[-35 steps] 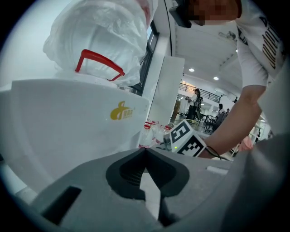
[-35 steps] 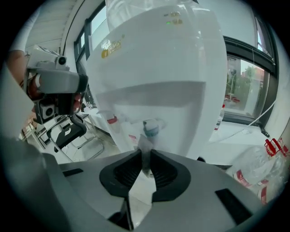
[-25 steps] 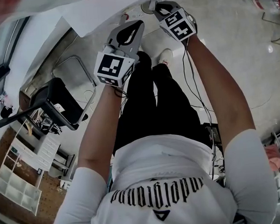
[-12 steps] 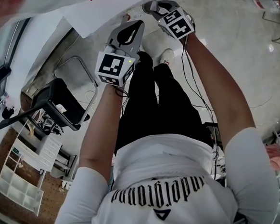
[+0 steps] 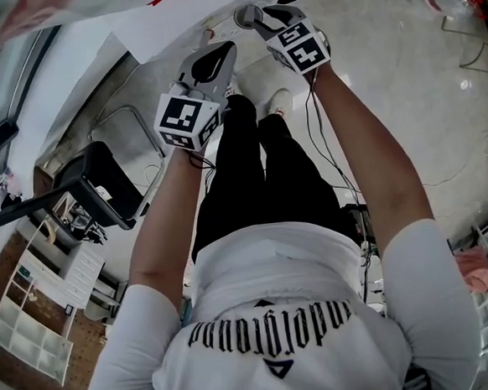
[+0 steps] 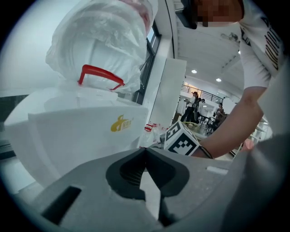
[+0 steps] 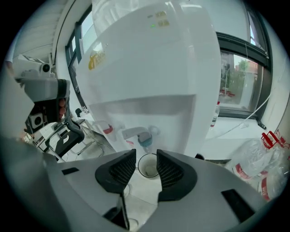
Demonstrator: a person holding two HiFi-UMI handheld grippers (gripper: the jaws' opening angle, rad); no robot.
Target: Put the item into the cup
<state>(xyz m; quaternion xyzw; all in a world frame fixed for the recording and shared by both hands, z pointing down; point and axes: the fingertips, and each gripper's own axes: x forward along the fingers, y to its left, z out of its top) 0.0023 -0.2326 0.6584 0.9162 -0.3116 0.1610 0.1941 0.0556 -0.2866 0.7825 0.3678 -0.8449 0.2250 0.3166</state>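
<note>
Two grippers are in use. On the right gripper (image 7: 146, 154) the jaws have just been opening and now stand wide, with nothing between the pads. On the left gripper (image 6: 145, 152) the jaws are closed tip to tip on nothing. Through the right gripper's gap, at lower centre of the right gripper view, we see one cup (image 7: 148, 168), upright with its mouth up, lying straight ahead of and below the tips. It stands in the recess of one white water dispenser (image 7: 149, 68), under two taps: a red tap (image 7: 105, 128) toward the left and a blue tap (image 7: 145, 137) just above the cup's rim. No view shows the item apart from the cup. A pale patch inside the cup may be it, but we cannot tell. The right hand is the nearer one; the left gripper faces the dispenser's upper body, well apart from the cup. We judge that any further move toward the cup runs along the right gripper's own axis, forward and down.
</note>
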